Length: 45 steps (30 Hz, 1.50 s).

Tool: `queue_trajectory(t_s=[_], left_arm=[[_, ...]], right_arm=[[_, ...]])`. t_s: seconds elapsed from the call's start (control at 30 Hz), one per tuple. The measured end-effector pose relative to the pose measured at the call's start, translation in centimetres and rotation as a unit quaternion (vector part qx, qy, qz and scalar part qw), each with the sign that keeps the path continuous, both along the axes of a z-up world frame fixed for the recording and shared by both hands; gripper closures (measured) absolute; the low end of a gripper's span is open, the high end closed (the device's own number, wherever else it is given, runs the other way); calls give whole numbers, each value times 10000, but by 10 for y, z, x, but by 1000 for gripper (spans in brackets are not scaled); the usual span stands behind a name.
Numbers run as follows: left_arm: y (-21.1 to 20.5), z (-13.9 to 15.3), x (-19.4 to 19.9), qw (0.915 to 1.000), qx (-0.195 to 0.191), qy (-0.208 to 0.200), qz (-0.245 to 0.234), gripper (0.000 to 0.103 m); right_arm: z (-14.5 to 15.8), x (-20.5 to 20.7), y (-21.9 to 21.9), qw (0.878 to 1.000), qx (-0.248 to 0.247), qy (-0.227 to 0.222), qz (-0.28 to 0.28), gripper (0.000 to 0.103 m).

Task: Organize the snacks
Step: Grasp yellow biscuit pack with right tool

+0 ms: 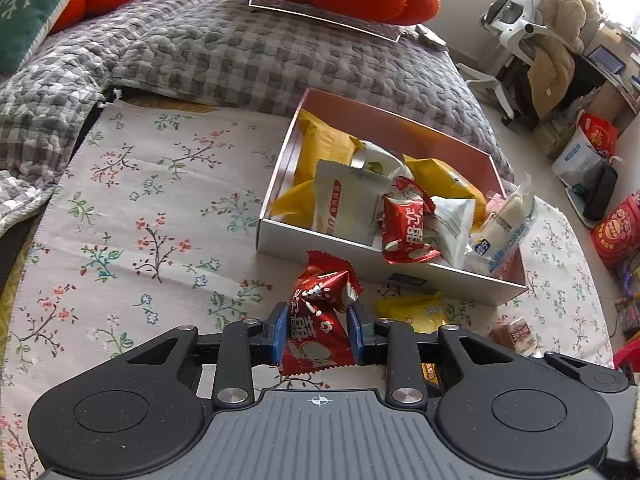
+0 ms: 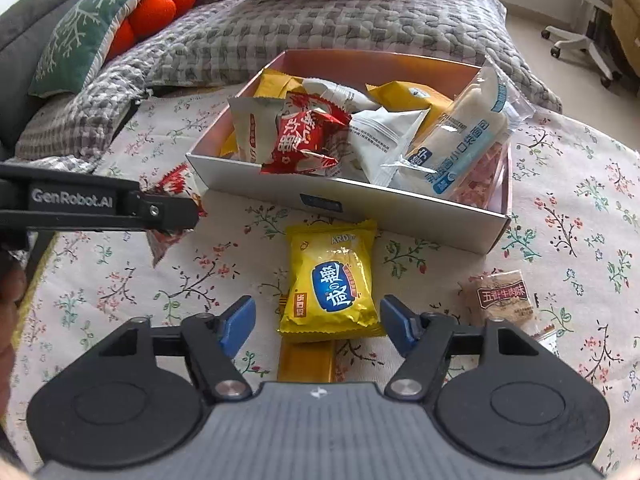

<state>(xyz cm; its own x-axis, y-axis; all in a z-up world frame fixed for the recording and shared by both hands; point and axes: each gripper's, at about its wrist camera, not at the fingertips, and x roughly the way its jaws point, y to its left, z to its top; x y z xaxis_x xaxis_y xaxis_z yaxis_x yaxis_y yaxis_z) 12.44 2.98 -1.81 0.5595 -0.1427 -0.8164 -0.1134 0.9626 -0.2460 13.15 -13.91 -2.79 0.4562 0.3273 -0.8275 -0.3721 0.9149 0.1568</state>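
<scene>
Snack box [image 1: 404, 258] sits on the floral cloth [image 1: 140, 208], already crowded with yellow, white and red packets, so it reads as the collecting point and the loose packs in front of it are what's left to sort. Left gripper [image 1: 318, 330] is clamped on a red foil packet [image 1: 320, 320], blue pads pressing its sides, jaws nearly closed; packet is crumpled upright between them, just short of the box's near wall, probably about to go in. In the right wrist view the same packet shows behind the left gripper's black finger, near the box's left corner. Right gripper [image 2: 318, 320] has jaws spread about halfway, straddling the lower end of a yellow cracker pack [image 2: 332, 280] that lies flat on the cloth right in front of the box; pads stand apart from the pack on both sides, no contact visible, so nothing gripped yet. A gold wrapper [image 2: 306, 360] lies under the yellow pack's bottom edge, partly hidden by the gripper body. A brown jerky sachet [image 2: 502, 294] lies to the right, well apart from the jaws. Risk, I'd say: closing low could pinch the gold wrapper along with the pack.
</scene>
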Motion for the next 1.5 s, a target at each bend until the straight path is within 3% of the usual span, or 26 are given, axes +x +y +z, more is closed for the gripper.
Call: queue_trajectory(t_s=[0.07,0.13,0.2,0.23,0.43,0.53,0.6,0.67,0.87,1.17,1.37,1.5], left_arm=[[0,0,0,10000,-13,2,-3,75],[1,0,0,10000,-57,-9,-7,75],[2,1,0,10000,-91,-26,9,75],[2,1,0,9999,-94,-29,19,75],[1,2,0,10000,-49,-33,42,75],[1,3,1,10000,-13,-46,85,75],[2,2,1,9999,19,-44,117,75],[5,1,1,9998,34,-26,193,75],[12,3,1,9987,272,-76,422,75],[16,4,2,9983,293,-98,497,75],[17,4,1,9981,329,-110,501,75],[17,4,1,9982,325,-119,497,75]], right_arm=[[-3,2,2,10000,-70,12,44,57],[0,3,2,9999,-86,56,46,84],[8,4,-3,9998,81,196,-17,95],[12,3,-6,9996,148,228,-23,95],[12,5,-11,9995,152,281,78,91],[7,4,-9,9996,214,195,-60,67],[8,3,-7,9994,287,117,-140,37],[7,2,-2,9994,254,-8,-246,27],[-5,8,9,9988,201,-81,-448,27],[-12,9,21,9979,26,-113,-639,27],[-16,9,26,9981,-57,-168,-588,41],[-15,11,24,9980,-94,-151,-614,56]])
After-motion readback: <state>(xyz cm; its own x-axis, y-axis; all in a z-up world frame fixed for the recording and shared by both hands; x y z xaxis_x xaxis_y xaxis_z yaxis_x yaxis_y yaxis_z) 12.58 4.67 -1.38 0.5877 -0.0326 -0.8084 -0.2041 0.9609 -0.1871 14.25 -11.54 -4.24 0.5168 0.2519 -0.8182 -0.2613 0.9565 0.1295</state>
